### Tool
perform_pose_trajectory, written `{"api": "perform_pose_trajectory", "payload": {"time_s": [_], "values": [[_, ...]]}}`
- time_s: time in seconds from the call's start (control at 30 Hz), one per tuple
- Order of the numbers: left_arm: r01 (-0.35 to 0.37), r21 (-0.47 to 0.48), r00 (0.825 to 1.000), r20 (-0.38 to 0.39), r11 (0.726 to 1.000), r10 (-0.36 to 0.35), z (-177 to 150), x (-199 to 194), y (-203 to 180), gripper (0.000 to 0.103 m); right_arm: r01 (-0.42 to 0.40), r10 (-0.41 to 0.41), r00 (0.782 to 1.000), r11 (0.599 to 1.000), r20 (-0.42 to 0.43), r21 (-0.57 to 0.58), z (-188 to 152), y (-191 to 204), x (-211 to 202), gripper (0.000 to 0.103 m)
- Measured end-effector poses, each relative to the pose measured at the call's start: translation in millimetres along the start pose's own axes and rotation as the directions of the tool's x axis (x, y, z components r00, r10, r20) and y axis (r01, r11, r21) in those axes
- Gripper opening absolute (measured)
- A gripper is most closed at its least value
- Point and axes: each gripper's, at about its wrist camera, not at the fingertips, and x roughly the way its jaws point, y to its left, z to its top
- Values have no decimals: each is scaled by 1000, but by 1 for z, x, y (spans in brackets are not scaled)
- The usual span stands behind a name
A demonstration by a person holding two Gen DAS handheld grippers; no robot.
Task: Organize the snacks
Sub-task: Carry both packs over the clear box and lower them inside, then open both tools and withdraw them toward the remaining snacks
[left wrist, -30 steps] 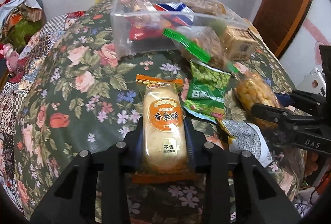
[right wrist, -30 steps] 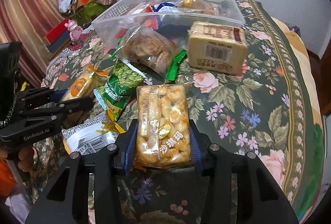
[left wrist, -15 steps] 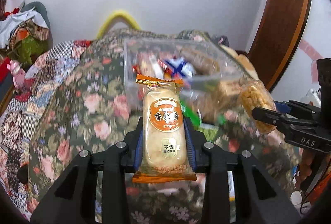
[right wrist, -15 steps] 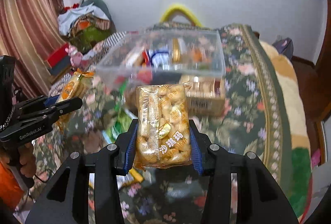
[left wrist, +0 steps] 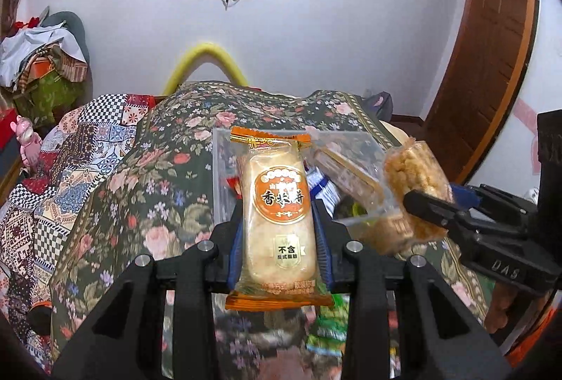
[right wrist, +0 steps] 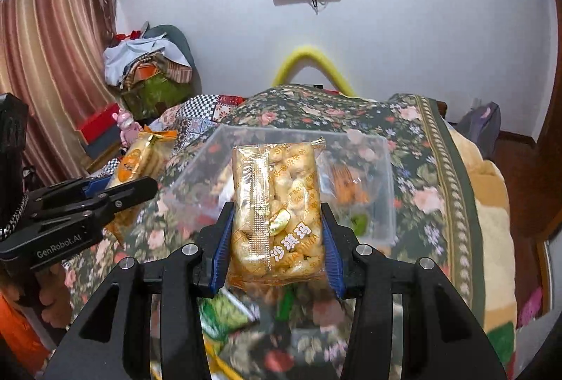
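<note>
My left gripper (left wrist: 279, 229) is shut on an orange rice cracker pack (left wrist: 277, 222), held in the air in front of the clear plastic box (left wrist: 224, 176). My right gripper (right wrist: 277, 232) is shut on a clear pack of golden puffed snack (right wrist: 281, 215), also raised before the same box (right wrist: 383, 190). The right gripper (left wrist: 439, 208) with its snack (left wrist: 414, 172) shows at the right of the left wrist view. The left gripper (right wrist: 116, 194) with the cracker pack (right wrist: 140, 158) shows at the left of the right wrist view. The box holds several snacks.
The box sits on a floral cloth (left wrist: 147, 190) over a table. Green snack packs (right wrist: 224, 309) lie blurred below the grippers. A yellow arch (left wrist: 207, 60) stands behind the table, a wooden door (left wrist: 491, 64) at right, and piled clothes (right wrist: 147, 64) at left.
Both grippers have lifted their packs off the cloth and risen, so the view now looks level at the box and the wall behind it.
</note>
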Motion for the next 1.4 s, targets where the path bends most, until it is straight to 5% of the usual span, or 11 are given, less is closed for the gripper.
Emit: {"api": "perform_pose_trajectory", "payload": {"time_s": [0.4, 0.77, 1.03, 1.4], "values": [[3, -51, 998, -69, 999, -6, 11, 61, 19, 35, -2, -1, 998, 999, -68, -45, 14, 11, 66, 42], [-7, -68, 993, -120, 998, -1, 8, 95, 26, 35, -9, 4, 996, 999, -90, -53, 19, 8, 85, 42], [-3, -81, 990, -141, 997, -9, 4, 91, 26, 39, -8, 2, 994, 999, -113, -50, 14, 4, 82, 45], [13, -33, 996, -93, 999, -16, -1, 30, 11, 46, 11, -15, 998, 998, -67, -57, 9, 3, 31, 55]]}}
